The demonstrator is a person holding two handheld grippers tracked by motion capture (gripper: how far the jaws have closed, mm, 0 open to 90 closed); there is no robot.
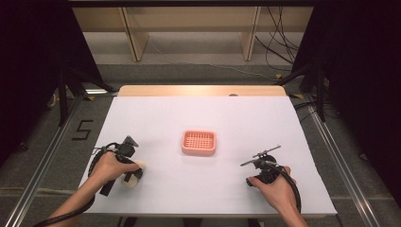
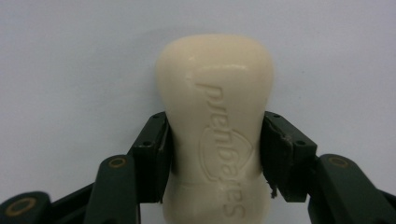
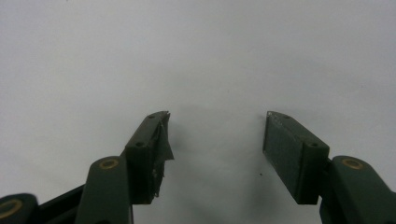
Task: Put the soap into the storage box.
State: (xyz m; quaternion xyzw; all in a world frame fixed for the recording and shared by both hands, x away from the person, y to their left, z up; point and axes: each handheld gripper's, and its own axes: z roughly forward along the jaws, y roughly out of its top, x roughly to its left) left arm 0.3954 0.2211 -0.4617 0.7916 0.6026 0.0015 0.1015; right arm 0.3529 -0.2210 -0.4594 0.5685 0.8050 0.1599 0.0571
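Note:
A cream bar of soap (image 2: pixel 217 126) with embossed lettering lies between the jaws of my left gripper (image 2: pixel 215 140), which press on its narrow waist from both sides. In the high view the soap (image 1: pixel 135 173) peeks out at the front left of the white table, under my left gripper (image 1: pixel 128 165) and the hand holding it. My right gripper (image 3: pixel 215 140) is open over bare white surface, nothing between its pads. It sits at the front right (image 1: pixel 257 172). A pink slotted soap dish (image 1: pixel 199 142) rests at the table's middle, apart from both grippers.
The white sheet (image 1: pixel 213 113) covers the table, with a strip of wood (image 1: pixel 201 90) showing at the far edge. Metal rails (image 1: pixel 47 156) run along the floor on both sides. Cables (image 1: pixel 279 42) lie on the floor beyond the table.

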